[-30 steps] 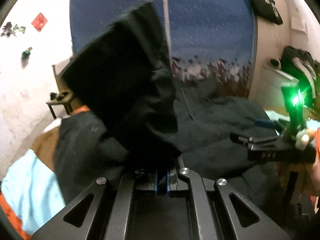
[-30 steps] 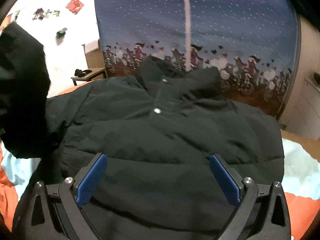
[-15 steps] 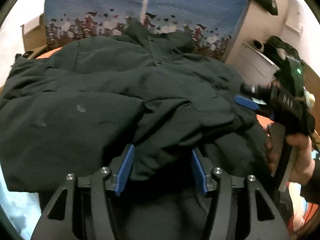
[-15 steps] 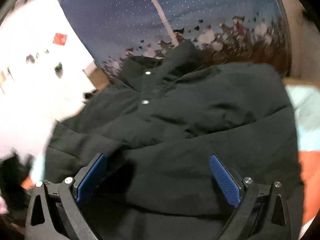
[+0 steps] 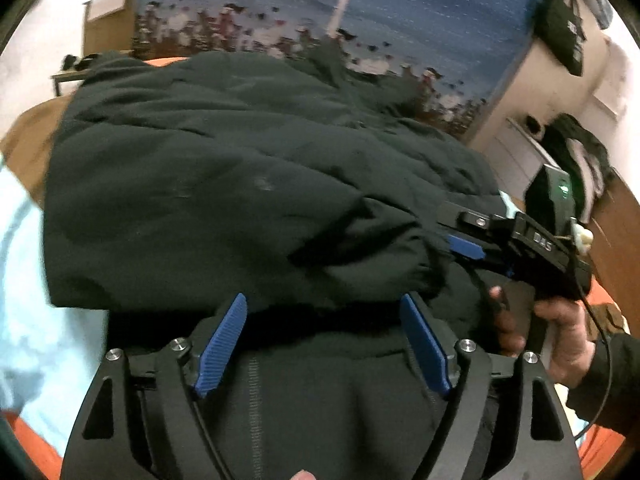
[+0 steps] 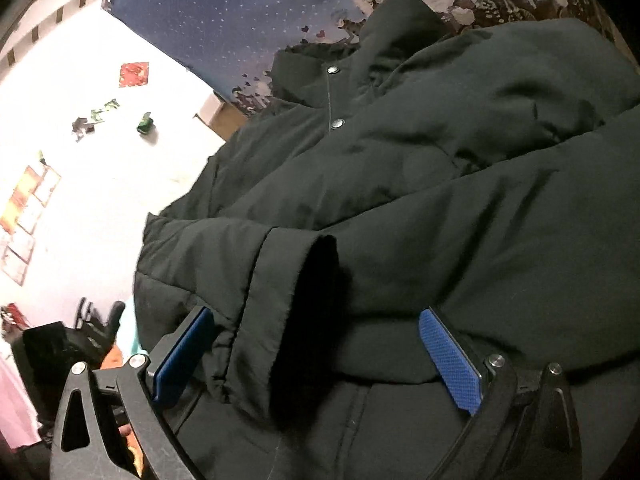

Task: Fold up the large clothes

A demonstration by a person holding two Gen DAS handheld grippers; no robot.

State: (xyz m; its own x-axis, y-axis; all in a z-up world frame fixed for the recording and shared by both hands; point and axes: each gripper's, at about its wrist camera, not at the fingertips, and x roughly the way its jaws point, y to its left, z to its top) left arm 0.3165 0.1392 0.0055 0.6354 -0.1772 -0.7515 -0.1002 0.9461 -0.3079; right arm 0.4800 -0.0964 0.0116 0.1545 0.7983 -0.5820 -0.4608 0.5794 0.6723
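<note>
A large black padded jacket (image 5: pixel 224 168) lies spread on the bed, front up, with snap buttons (image 6: pixel 338 123) and the collar (image 6: pixel 400 16) at the far end. A sleeve is folded across its front; the sleeve cuff (image 6: pixel 280 300) lies open toward my right gripper. My left gripper (image 5: pixel 324 344) is open over the jacket's near hem, blue pads either side of the fabric. My right gripper (image 6: pixel 316 356) is open, its blue pads flanking the cuff. The right gripper also shows in the left wrist view (image 5: pixel 468 246), at the jacket's right edge.
The bed cover (image 5: pixel 24 280) is light blue with orange. A blue patterned curtain (image 5: pixel 400 8) hangs behind the bed. A small side table (image 5: pixel 76 68) stands at the far left. Clothes hang on a white cabinet (image 5: pixel 576 152) at the right.
My left gripper carried the raised sleeve down across the jacket and let it go, then opened and drew back toward the hem. My right gripper tilted and moved close to the cuff.
</note>
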